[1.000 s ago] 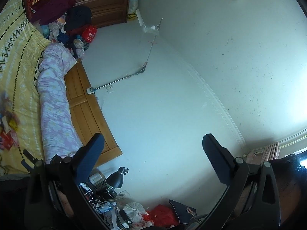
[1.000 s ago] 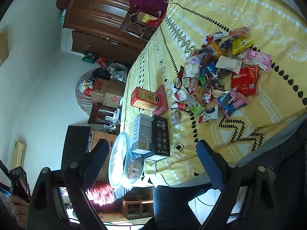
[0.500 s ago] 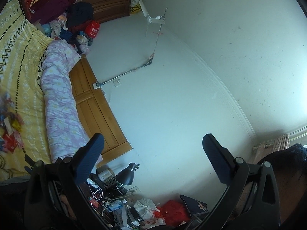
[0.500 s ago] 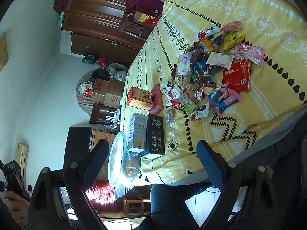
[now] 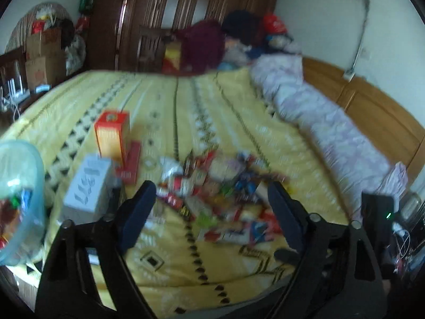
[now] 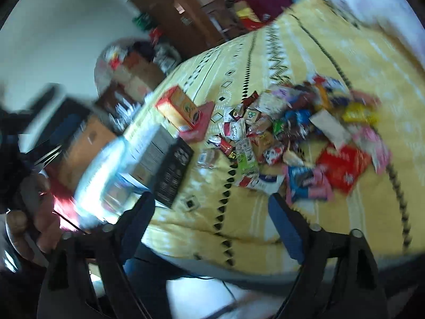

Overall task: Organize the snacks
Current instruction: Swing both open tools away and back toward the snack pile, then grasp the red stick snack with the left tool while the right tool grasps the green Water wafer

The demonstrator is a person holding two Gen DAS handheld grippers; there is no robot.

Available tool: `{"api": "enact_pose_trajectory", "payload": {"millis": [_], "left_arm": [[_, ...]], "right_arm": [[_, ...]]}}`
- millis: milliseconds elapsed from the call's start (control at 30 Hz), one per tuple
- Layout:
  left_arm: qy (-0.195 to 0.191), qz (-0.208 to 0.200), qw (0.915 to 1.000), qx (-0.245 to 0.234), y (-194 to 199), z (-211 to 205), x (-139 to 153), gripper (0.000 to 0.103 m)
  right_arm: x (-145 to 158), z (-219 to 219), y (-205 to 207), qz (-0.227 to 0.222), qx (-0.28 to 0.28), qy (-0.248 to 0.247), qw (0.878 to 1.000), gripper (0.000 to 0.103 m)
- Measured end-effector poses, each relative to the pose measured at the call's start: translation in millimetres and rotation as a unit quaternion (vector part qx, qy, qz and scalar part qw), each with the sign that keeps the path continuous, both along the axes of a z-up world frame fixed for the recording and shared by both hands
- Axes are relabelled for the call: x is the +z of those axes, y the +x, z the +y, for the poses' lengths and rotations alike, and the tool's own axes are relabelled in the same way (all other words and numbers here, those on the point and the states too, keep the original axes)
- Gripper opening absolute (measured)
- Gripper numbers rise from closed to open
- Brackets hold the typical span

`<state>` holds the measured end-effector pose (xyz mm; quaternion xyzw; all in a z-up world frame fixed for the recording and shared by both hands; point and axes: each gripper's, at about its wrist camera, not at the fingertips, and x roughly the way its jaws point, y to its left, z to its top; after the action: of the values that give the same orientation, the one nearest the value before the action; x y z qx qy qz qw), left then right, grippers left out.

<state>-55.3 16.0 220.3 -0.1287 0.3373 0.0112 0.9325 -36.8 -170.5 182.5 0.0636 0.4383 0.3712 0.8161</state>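
Snack pile (image 5: 217, 194) on yellow bedspread (image 5: 186, 111)

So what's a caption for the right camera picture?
Open right tongs face a snack pile on the yellow bedspread.

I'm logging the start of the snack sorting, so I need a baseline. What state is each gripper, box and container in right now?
left gripper: jaws open, empty
right gripper: jaws open, empty
snack pile: loose heap on the yellow bedspread, unsorted
orange box: closed, lying on its side
black box: closed, lying flat
clear tub: some snacks inside; lid cannot be told
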Motion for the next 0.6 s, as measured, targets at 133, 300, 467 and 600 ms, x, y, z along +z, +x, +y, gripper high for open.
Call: {"api": "enact_pose_trajectory", "payload": {"millis": [133,300,467,600], "left_arm": [[0.020,0.074,0.9967,0.025,-5.4,11.5,-70.9,0.078],[-0.007,0.119,0.9922,0.039,-7.6,32.4,-103.1,0.078],[-0.031,0.135,0.9896,0.040,-3.6,43.8,-116.6,0.079],[-0.034,0.141,0.9889,0.035,-2.6,46.7,-121.4,0.079]], "right_arm": [[-48.2,43.5,40.2,0.012,0.037,-0.050,0.998,0.067],[-89.1,102.0,95.6,0.017,0.081,-0.082,0.993,0.060],[-120.4,175.3,134.7,0.004,0.140,-0.143,0.980,0.059],[-144.5,209.7,147.4,-0.001,0.153,-0.175,0.973,0.058]]}}
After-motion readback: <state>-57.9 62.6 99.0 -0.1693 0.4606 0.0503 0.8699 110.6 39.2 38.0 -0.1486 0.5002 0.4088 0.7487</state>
